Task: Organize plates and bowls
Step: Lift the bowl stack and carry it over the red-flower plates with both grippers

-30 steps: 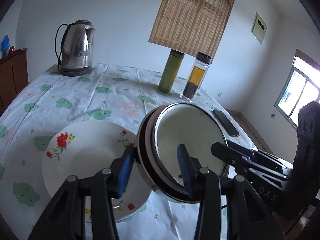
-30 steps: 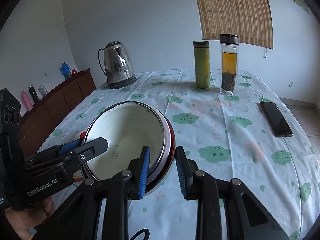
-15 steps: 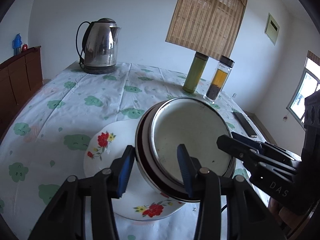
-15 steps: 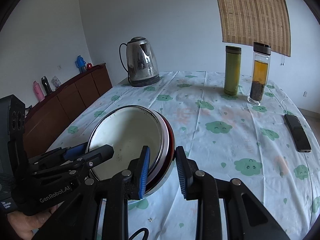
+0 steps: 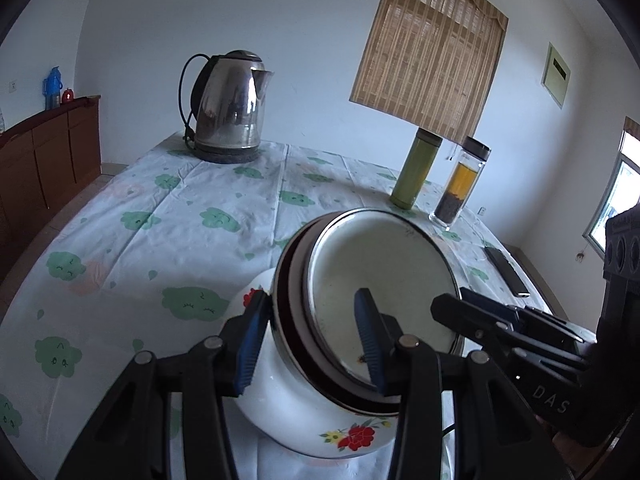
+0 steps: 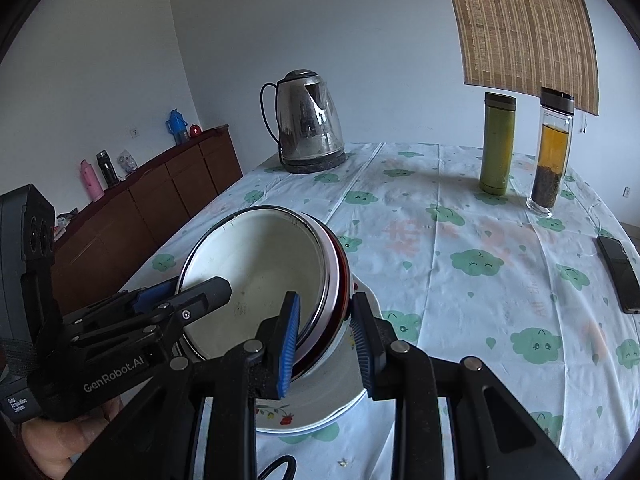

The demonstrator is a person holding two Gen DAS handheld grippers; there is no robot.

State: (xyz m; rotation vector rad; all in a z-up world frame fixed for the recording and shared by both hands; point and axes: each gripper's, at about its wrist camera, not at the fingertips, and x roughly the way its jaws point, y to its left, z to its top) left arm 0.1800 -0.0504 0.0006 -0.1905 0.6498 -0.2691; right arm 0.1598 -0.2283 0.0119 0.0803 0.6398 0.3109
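A stack of nested bowls [image 5: 380,276], a white enamel one inside dark red-rimmed ones, hangs tilted over a white flowered plate [image 5: 320,428] on the table. My left gripper [image 5: 310,338] is shut on the stack's near left rim, one blue pad inside and one outside. In the right wrist view, my right gripper [image 6: 326,342] is shut on the opposite rim of the same stack [image 6: 260,264], with the plate [image 6: 320,404] below it. Each gripper shows in the other's view. Whether the stack touches the plate I cannot tell.
A steel kettle [image 5: 228,108] stands at the table's far side. A green flask [image 5: 416,172] and a tea bottle [image 5: 460,184] stand at the far right, and a phone [image 6: 620,276] lies near the right edge. A wooden sideboard [image 6: 160,200] lines the left wall.
Both grippers carried the bowl stack leftward across the table. The flowered plate, earlier to the stack's left, now lies directly beneath it. Both grips are unchanged.
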